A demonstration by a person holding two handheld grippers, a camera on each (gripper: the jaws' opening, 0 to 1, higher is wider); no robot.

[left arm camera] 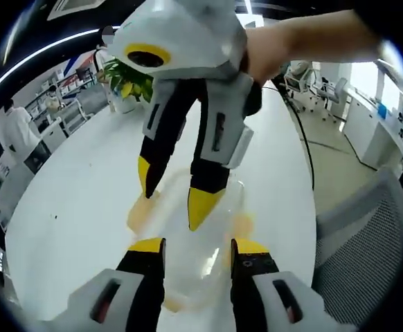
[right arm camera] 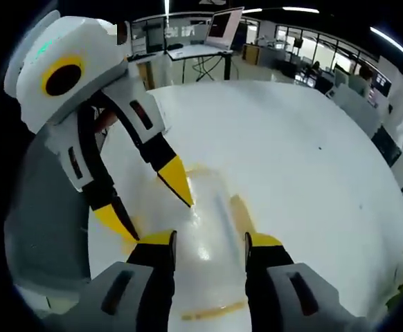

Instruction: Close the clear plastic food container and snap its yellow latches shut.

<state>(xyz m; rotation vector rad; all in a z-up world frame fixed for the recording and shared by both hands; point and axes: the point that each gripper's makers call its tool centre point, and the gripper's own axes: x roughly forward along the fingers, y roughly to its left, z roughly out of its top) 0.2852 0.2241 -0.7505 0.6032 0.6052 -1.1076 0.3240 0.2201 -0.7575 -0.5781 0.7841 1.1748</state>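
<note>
Your left gripper, white with black jaws and yellow tips, is spread wide; nothing is pinched between the tips. In the left gripper view the clear plastic food container with yellow latches lies flat on the glossy white table, running from the gap between your jaws up toward 12 o'clock. One yellow latch shows at the container's 10 o'clock edge, another at 2 o'clock.

Your right gripper comes down from 12 o'clock in that view, jaws also apart. Its yellow tips sit over the container's far half: one by the 10 o'clock latch, the other over the clear lid near centre. I cannot tell whether either tip touches.

In the right gripper view the container again lies between your own spread jaws, extending to 12 o'clock. The left gripper enters from 9 o'clock: one tip is at the lid's 11 o'clock area, the other is low at the container's 9 o'clock side by a yellow latch. A yellow strip shows at the near edge at 6 o'clock, and another latch at 1 o'clock.

A grey mesh chair stands at 3 o'clock in the left gripper view, and a green potted plant at 11 o'clock.
</note>
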